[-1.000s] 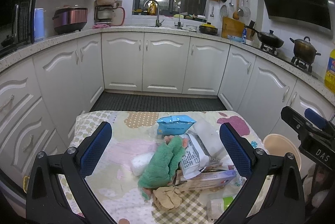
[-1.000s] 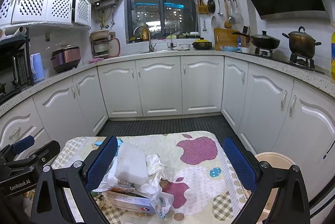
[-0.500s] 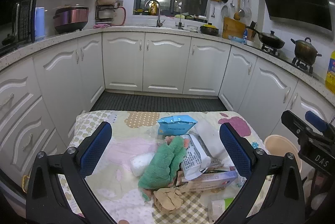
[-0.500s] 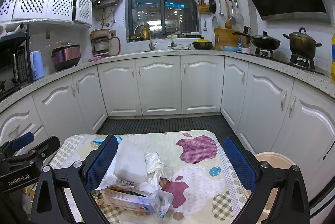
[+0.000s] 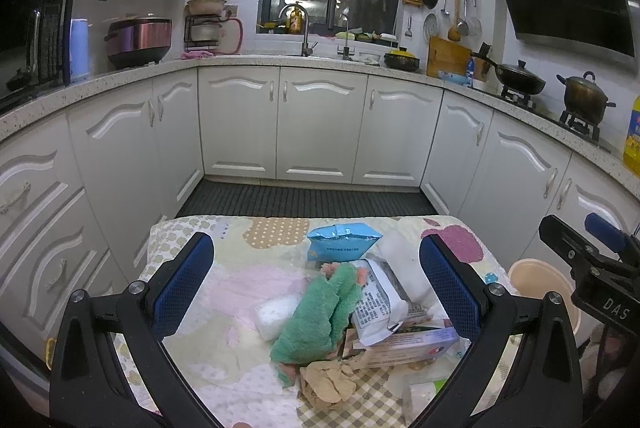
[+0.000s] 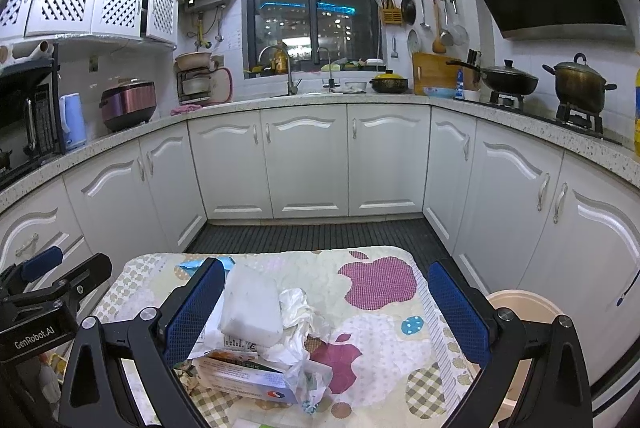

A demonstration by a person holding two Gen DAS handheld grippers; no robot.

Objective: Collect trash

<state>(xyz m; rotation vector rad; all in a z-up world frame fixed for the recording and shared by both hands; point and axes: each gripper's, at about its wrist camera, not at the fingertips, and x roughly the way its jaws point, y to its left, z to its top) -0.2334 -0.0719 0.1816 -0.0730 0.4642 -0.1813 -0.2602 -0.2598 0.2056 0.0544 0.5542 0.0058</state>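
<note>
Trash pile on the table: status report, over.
Left gripper open, right gripper open, both above the table, holding nothing. Trash pile untouched: green cloth, blue packet, carton. Beige bin beside the table, nothing blocking.

On the patterned table [image 5: 192, 344]: one blue pouch [image 5: 343, 243], one green cloth [image 5: 320, 316], one printed white bag [image 5: 378, 304], one flat carton [image 5: 412, 344], one crumpled brown paper [image 5: 328, 382], one white wad [image 5: 274, 312], one crumpled clear wrapper [image 6: 300, 312]. One beige bin [image 6: 524, 302] at right. Two pots on the stove: one [image 6: 508, 77], another [image 6: 578, 81].
</note>
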